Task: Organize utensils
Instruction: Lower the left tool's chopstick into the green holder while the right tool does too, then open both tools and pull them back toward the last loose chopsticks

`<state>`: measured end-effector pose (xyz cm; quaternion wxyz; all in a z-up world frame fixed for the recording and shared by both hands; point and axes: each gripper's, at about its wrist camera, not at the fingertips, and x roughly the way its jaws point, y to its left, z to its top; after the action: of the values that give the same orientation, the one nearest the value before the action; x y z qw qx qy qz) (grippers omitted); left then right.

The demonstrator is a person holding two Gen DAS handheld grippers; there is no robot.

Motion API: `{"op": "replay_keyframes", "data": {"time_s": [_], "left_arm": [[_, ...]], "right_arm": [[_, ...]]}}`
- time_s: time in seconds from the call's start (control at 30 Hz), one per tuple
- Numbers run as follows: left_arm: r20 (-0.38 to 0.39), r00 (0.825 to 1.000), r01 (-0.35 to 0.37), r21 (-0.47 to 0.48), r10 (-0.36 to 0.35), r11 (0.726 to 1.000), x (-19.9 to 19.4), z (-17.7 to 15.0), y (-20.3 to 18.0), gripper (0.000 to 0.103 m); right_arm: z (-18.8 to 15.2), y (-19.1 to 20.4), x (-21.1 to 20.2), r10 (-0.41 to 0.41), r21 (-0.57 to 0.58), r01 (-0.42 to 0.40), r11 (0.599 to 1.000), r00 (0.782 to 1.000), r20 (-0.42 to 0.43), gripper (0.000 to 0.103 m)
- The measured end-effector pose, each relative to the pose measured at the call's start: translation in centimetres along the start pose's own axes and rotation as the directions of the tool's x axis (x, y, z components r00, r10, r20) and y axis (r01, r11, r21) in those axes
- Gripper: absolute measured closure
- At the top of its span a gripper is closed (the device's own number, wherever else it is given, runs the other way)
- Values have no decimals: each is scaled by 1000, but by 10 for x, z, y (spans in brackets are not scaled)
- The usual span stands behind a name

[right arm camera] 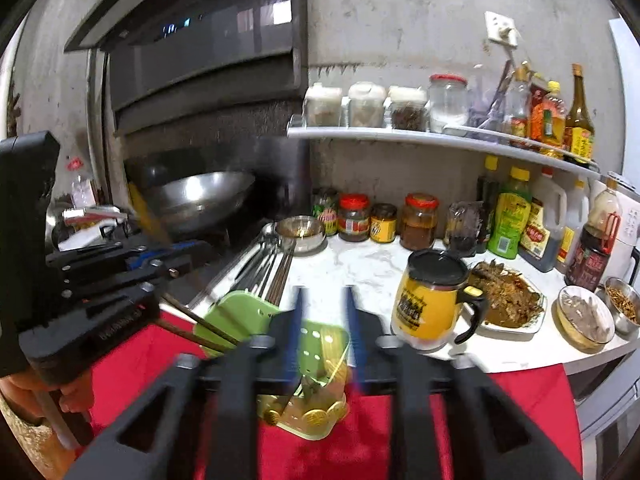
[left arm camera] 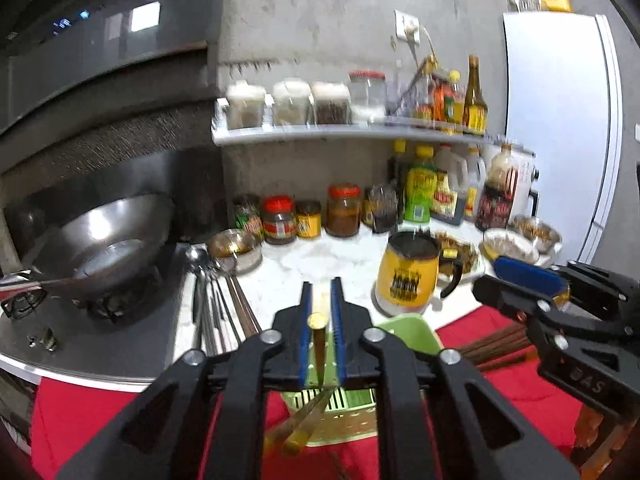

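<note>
My left gripper [left arm camera: 322,286] is shut on a brown chopstick with a gold end [left arm camera: 318,330], held above the green perforated utensil holder [left arm camera: 408,334] that lies on the red cloth [left arm camera: 520,384]. Several gold-ended utensils [right arm camera: 316,414] lie in the holder [right arm camera: 240,312]. Brown chopsticks [left arm camera: 494,346] lie on the cloth by the holder. Metal spoons and chopsticks [left arm camera: 216,300] lie on the white counter by the stove. My right gripper [right arm camera: 323,292] is open and empty over the holder; it also shows at the right of the left wrist view [left arm camera: 520,276].
A yellow mug [right arm camera: 430,300] with a black lid stands right of the holder. A plate of food [right arm camera: 506,300], small bowls [right arm camera: 584,318], jars and bottles crowd the counter's back. A steel wok [left arm camera: 104,240] sits on the stove at left. A shelf [left arm camera: 320,132] holds jars.
</note>
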<state>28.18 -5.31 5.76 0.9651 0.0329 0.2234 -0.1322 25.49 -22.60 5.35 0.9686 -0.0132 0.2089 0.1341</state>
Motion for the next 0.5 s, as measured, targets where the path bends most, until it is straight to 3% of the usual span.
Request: {"op": "replay_keyframes", "data": {"time_s": [0.07,0.2,0.27,0.5], "left_arm": [[50,999,-12,-7,12,1000,-23,7,3,75],[110,993,-53,-12,54,999,-79,7,5,74],[110,991,-74,-21,76,997,-98,-1,6,67],[38,988,-148,-30,149,989,-144,-71,6,67]], "right_arm": [[5,0,-20,-17,-13,17,1000,999,31,61],[8,1,-67,-45,-25,47,999,996,79,60],[0,3,-89,-56,-31,59,998,995,88,60],[-67,12,-124,-41,-17,41,999,999,17,59]]}}
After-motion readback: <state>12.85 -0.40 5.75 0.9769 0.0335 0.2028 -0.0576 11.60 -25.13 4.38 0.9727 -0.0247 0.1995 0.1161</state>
